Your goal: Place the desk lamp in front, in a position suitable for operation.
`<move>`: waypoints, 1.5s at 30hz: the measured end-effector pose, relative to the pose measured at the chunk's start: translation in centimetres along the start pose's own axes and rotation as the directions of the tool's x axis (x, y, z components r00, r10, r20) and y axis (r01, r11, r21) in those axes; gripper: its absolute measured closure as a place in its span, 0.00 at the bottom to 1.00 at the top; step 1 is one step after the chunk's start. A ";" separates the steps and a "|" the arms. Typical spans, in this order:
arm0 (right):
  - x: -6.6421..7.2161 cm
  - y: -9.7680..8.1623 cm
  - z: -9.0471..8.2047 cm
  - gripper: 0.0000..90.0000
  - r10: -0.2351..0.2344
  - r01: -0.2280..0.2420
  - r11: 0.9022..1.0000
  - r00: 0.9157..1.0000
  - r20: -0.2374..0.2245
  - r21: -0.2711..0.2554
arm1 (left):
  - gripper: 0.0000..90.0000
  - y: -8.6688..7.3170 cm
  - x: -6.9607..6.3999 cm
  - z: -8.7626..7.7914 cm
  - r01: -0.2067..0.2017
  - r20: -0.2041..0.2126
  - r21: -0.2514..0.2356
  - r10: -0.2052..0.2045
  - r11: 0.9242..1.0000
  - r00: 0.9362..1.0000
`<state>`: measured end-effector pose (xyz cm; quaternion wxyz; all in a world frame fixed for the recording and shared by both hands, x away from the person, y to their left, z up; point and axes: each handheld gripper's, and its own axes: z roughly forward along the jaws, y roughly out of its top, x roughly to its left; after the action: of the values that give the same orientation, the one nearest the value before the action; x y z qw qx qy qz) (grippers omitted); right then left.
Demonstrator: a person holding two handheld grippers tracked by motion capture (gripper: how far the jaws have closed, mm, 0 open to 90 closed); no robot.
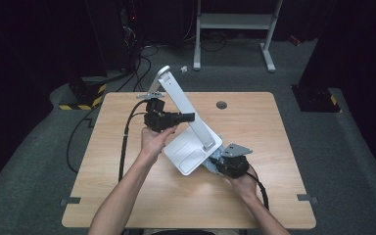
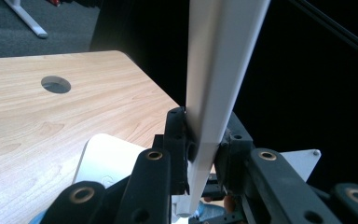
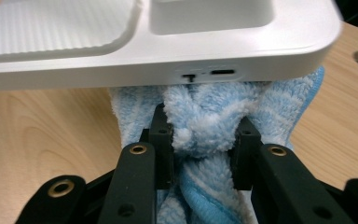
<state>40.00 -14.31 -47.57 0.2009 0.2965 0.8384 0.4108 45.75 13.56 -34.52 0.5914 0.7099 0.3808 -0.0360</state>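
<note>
1. We see the wooden table (image 1: 127, 196) as the largest thing here, with wide bare wood at its near-left part and along its far right edge. A round cable hole (image 1: 221, 105) sits near the far edge, well apart from everything else.

2. On the middle of the table stands a white desk lamp. Its flat base (image 1: 191, 152) has a shallow ribbed tray (image 3: 51, 28) and a second shallow recess (image 3: 209, 14) moulded into its top; what we can see of both hollows is bare. A small switch and a port sit in the base's side edge.

3. The lamp arm (image 1: 183, 105) rises from the base and leans toward the far-left of the table, its head reaching out past the far edge.

4. We hold the left gripper (image 1: 186, 117) level above the table, and its jaws are clamped on the lamp arm partway up; in the left gripper view the pads press on both sides of the white bar (image 2: 219, 84).

5. The right gripper (image 1: 220, 159) lies low at the near-right corner of the base, its jaws pinched on a bunched blue-and-white striped cloth (image 3: 205, 121).

6. The cloth touches the base's side edge and tucks under it, lying on the wood beside the lamp.
</note>
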 end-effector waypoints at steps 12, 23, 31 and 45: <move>3.2 0.0 0.3 0.76 -0.118 0.121 0.992 0.989 -0.091 0.024 | 0.85 0.0 0.0 0.1 -0.007 -0.003 -0.008 0.007 1.000 1.000; 0.6 -0.1 -0.1 0.76 -0.029 0.030 0.999 0.999 -0.029 0.035 | 0.85 -0.1 0.1 0.3 -0.004 0.005 0.003 0.004 1.000 1.000; 3.7 -0.3 0.3 0.76 -0.118 0.123 0.992 0.987 -0.110 0.039 | 0.85 -0.1 0.1 0.5 -0.001 0.007 0.006 0.001 1.000 1.000; -0.5 -0.2 -0.4 0.76 0.016 -0.016 1.000 1.000 0.004 0.017 | 0.85 0.0 0.1 0.4 0.006 0.025 0.018 -0.007 1.000 1.000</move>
<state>40.04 -14.99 -47.43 0.1967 0.3057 0.8390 0.4048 45.96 13.28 -34.68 0.5897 0.7134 0.3751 -0.0503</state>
